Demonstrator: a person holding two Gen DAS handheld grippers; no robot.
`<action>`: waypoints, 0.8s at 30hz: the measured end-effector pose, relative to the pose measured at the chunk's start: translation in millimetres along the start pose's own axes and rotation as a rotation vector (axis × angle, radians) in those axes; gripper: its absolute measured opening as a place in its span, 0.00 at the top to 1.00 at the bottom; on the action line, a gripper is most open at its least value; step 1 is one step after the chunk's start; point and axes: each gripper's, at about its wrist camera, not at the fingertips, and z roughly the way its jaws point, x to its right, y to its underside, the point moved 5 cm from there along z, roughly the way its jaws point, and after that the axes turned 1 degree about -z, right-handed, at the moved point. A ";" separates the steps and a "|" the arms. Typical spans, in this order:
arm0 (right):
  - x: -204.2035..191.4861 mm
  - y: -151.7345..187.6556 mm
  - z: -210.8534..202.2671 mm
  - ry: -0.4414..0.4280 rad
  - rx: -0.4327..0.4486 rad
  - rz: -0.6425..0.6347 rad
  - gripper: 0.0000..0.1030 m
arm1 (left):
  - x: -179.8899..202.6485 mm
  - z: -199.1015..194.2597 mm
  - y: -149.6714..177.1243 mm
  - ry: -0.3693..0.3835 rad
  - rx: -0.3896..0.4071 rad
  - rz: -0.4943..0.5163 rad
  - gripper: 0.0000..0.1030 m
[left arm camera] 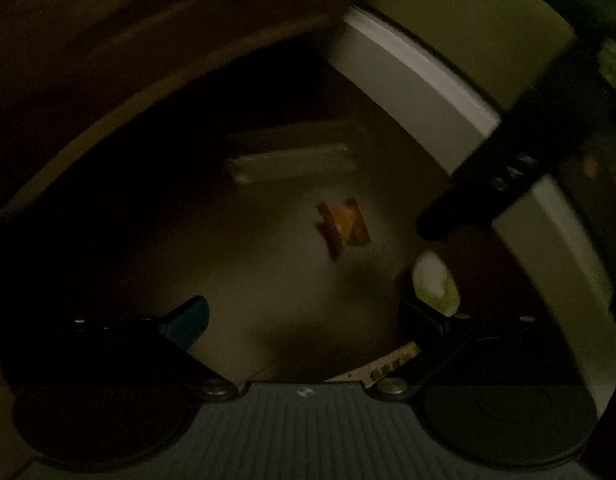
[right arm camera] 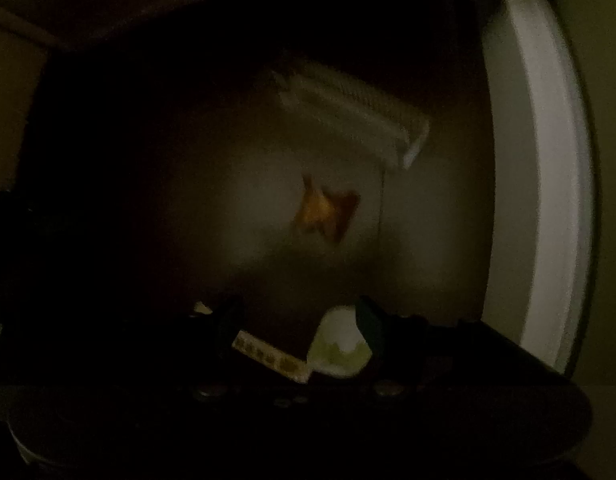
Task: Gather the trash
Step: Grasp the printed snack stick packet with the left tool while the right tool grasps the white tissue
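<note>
- Super dark and blurry, both cameras look down into a bin [left arm camera: 407, 68] with a pale rim.
- Orange scrap [left arm camera: 343, 226] lies on the bottom, beside a long pale wrapper [left arm camera: 292, 160].
- Left hand-held gripper [left arm camera: 304, 320]: fingers spread, nothing pinched.
- Right hand-held gripper [right arm camera: 300, 328]: fingers apart, with a white-green scrap [right arm camera: 339, 344] and a printed strip [right arm camera: 268, 356] between them; can't tell if it's gripping them.
</note>
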 end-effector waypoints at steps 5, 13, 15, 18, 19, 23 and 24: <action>-0.4 7.8 26.9 0.038 -0.114 0.012 0.42 | 26.2 29.3 27.0 0.053 -0.054 0.150 0.01; -9.1 3.0 56.3 0.062 -0.163 0.034 0.49 | 65.3 82.2 58.4 0.060 -0.111 0.388 0.02; -9.8 5.5 66.0 0.072 -0.189 0.023 0.57 | 75.2 92.3 70.4 0.061 -0.125 0.464 0.02; -8.6 8.9 78.2 0.085 -0.221 0.020 0.65 | 85.3 101.3 83.7 0.058 -0.135 0.565 0.08; -8.5 8.5 79.3 0.083 -0.225 0.019 0.65 | 87.2 105.8 86.7 0.061 -0.144 0.583 0.15; -7.9 7.1 83.5 0.070 -0.228 0.026 0.65 | 85.9 115.1 86.4 0.060 -0.162 0.567 0.24; -7.3 6.6 84.5 0.071 -0.228 0.027 0.66 | 84.8 117.2 85.2 0.057 -0.163 0.561 0.24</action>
